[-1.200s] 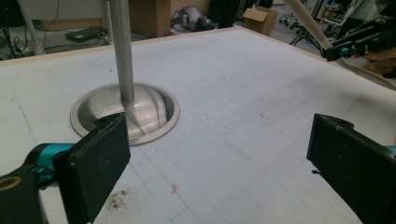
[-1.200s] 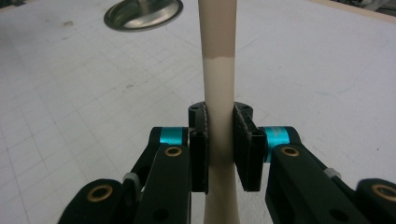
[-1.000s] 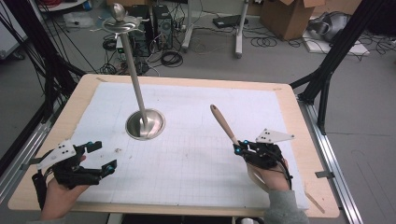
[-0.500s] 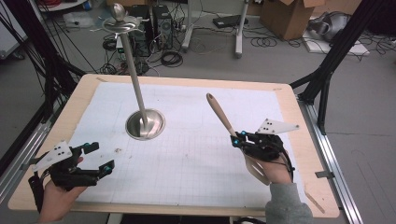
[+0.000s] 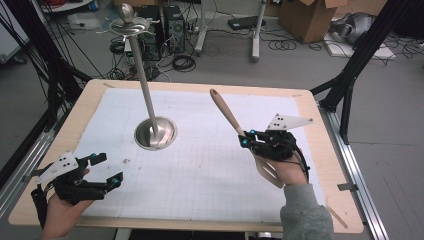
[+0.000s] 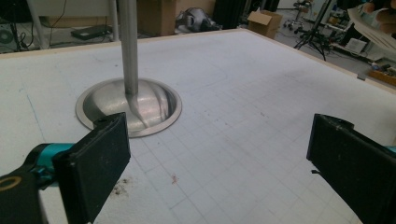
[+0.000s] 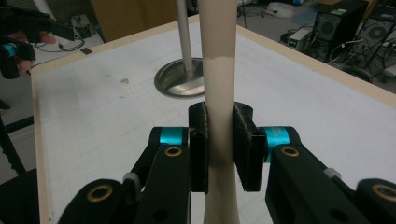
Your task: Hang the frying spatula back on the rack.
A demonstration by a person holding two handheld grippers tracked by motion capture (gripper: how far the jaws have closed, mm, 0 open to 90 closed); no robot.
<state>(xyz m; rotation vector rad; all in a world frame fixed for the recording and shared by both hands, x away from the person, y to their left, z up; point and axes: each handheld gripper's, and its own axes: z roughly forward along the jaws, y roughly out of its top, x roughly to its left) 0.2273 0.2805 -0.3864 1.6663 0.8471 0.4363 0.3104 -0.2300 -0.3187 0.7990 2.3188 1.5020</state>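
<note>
Spatula looks like smooth matt wood, stand is shiny brushed metal, desk has pale wood edges under gridded paper.

We find no readable text, label, brand, number or sign anywhere in these pictures. The white mat on the table bears only a printed grid of fine lines, with no figures along it, and the cardboard boxes on the far floor show no legible print.
</note>
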